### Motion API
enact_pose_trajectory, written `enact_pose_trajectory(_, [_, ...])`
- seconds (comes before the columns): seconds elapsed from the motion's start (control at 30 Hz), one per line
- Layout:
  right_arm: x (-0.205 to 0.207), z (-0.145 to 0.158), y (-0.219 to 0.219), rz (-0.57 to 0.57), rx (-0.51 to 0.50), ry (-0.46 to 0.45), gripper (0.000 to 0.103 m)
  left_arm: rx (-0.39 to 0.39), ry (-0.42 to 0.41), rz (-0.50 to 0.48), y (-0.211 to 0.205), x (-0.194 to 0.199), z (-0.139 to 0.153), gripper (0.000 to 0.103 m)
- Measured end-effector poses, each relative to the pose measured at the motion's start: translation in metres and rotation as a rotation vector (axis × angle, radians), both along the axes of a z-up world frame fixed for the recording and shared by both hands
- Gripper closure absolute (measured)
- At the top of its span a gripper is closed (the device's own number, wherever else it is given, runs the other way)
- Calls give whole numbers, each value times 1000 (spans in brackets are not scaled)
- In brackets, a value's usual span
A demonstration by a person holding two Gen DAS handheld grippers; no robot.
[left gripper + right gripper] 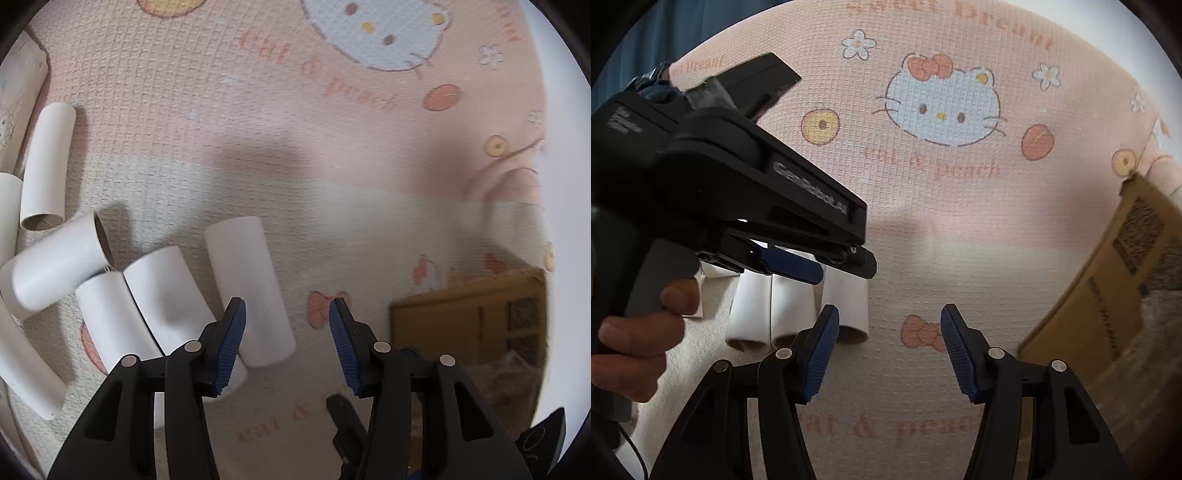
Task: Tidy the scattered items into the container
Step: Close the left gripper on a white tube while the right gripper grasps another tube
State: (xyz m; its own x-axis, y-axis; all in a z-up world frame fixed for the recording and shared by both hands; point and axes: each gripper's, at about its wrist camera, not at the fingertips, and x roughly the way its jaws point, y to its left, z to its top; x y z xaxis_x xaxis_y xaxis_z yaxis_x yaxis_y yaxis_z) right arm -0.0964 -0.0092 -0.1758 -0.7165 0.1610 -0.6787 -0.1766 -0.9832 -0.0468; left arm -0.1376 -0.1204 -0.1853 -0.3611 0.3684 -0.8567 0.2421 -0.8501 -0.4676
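Several white cardboard tubes lie scattered on a pink cartoon-print mat. In the left wrist view one tube (247,288) lies just ahead of my left finger, with two more tubes (162,299) beside it and others further left (48,166). My left gripper (287,306) is open and empty above the mat, right of the nearest tube. A brown cardboard box (469,317) stands to the right. In the right wrist view my right gripper (889,314) is open and empty; the tubes (846,306) lie ahead left, and the box (1108,280) is at the right.
The left gripper body, held by a hand (639,332), fills the left of the right wrist view above the tubes. A printed carton (18,92) lies at the far left of the mat. The mat (942,229) spreads between the tubes and the box.
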Motion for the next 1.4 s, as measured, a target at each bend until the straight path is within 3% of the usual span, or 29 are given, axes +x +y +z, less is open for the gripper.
enact_pose_trajectory(0.17, [-8,-21,9,14,-136,-70,48,55,-93,64,-4,-4,-16,49])
enact_pose_trajectory(0.3, [-8,-30,12,25,-198,-59,48,73,-121,89,-7,-5,-25,48])
enact_pose_trajectory(0.47, [-15,-38,14,42,-234,-58,48,15,-115,52,2,-8,-28,49])
enact_pose_trajectory(0.5, [-18,-40,15,41,-244,-64,48,0,-132,46,4,-9,-30,57])
enact_pose_trajectory(0.57, [-22,-42,17,32,-271,-73,48,14,-157,55,6,-9,-36,57])
enact_pose_trajectory(0.9, [-12,-50,31,26,-373,-102,48,63,-132,-29,25,7,-35,57])
enact_pose_trajectory(1.03, [-1,-49,27,31,-367,-125,60,30,-97,-53,31,22,-29,59])
enact_pose_trajectory(1.23, [16,-52,30,-22,-462,-190,60,58,-67,-90,35,43,-25,62])
enact_pose_trajectory(1.4, [28,-46,25,-30,-434,-229,60,56,-63,-106,38,44,-23,57])
